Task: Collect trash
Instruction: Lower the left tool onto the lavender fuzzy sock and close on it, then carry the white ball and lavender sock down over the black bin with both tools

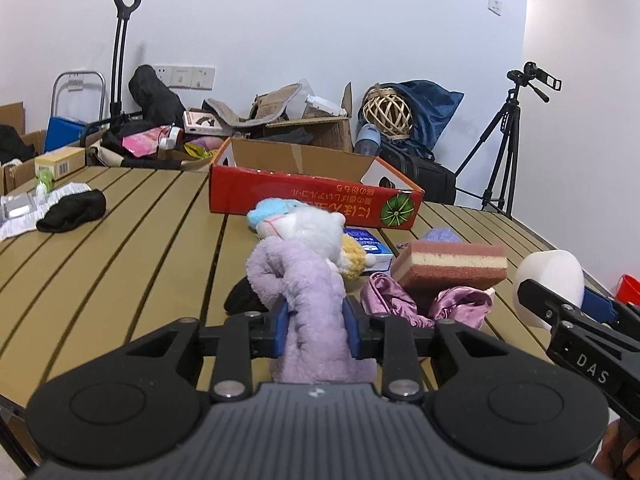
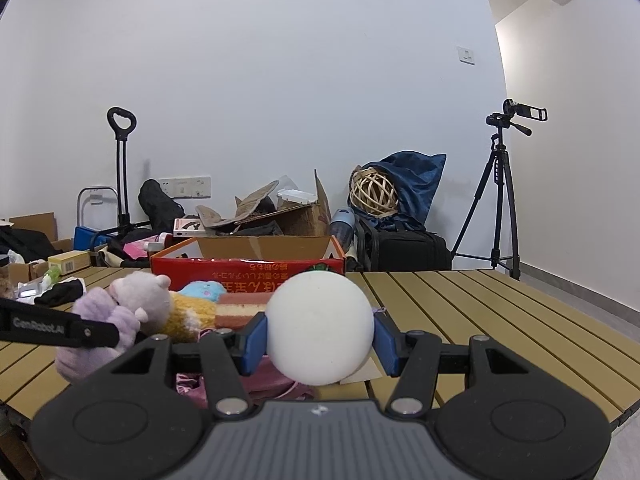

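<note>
My left gripper point(image 1: 316, 326) is shut on a purple plush toy point(image 1: 308, 300) with a white head, held just above the slatted table point(image 1: 120, 240). The toy also shows in the right wrist view point(image 2: 120, 304). My right gripper point(image 2: 320, 338) is shut on a white foam ball point(image 2: 319, 327), which also shows at the right of the left wrist view point(image 1: 550, 280). An open red cardboard box point(image 1: 312, 196) stands behind the toy, also seen in the right wrist view point(image 2: 248, 266).
A pink and yellow sponge point(image 1: 452, 266), crumpled purple fabric point(image 1: 400, 300), a blue and white carton point(image 1: 366, 246) and a black cloth point(image 1: 72, 210) lie on the table. Boxes, bags, a trolley and a tripod point(image 1: 504, 152) crowd the wall behind.
</note>
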A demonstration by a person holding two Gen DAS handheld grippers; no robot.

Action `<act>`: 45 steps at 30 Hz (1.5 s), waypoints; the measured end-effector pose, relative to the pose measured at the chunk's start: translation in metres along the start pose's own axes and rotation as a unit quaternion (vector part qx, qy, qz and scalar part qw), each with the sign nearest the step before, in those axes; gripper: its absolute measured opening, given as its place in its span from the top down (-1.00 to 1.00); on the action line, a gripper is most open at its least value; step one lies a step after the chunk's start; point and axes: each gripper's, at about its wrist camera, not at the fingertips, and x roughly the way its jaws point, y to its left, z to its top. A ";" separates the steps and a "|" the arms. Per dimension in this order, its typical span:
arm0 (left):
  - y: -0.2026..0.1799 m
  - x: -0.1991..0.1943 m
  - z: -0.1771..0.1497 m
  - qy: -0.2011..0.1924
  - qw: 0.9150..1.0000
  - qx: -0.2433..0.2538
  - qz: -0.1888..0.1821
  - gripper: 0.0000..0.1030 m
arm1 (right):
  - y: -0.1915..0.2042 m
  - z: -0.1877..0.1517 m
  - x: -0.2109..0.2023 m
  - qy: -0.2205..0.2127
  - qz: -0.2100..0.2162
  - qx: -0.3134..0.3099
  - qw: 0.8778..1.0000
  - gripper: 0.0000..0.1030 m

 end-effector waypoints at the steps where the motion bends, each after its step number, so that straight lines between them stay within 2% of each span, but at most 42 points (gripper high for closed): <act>1: 0.001 -0.002 0.000 -0.002 1.000 0.001 0.000 0.44 | 0.001 0.000 -0.001 0.000 0.001 -0.002 1.000 -0.06; 19: 0.023 -0.045 -0.007 -0.029 0.999 0.038 0.018 0.44 | 0.012 -0.006 -0.020 0.020 0.027 -0.033 0.999 -0.06; 34: 0.030 -0.092 -0.044 -0.033 0.997 0.058 0.035 0.44 | 0.014 -0.030 -0.070 0.037 0.021 -0.032 0.999 -0.06; 45: 0.046 -0.117 -0.074 0.003 0.998 0.045 0.037 0.44 | 0.016 -0.069 -0.097 0.107 0.031 -0.035 0.993 -0.05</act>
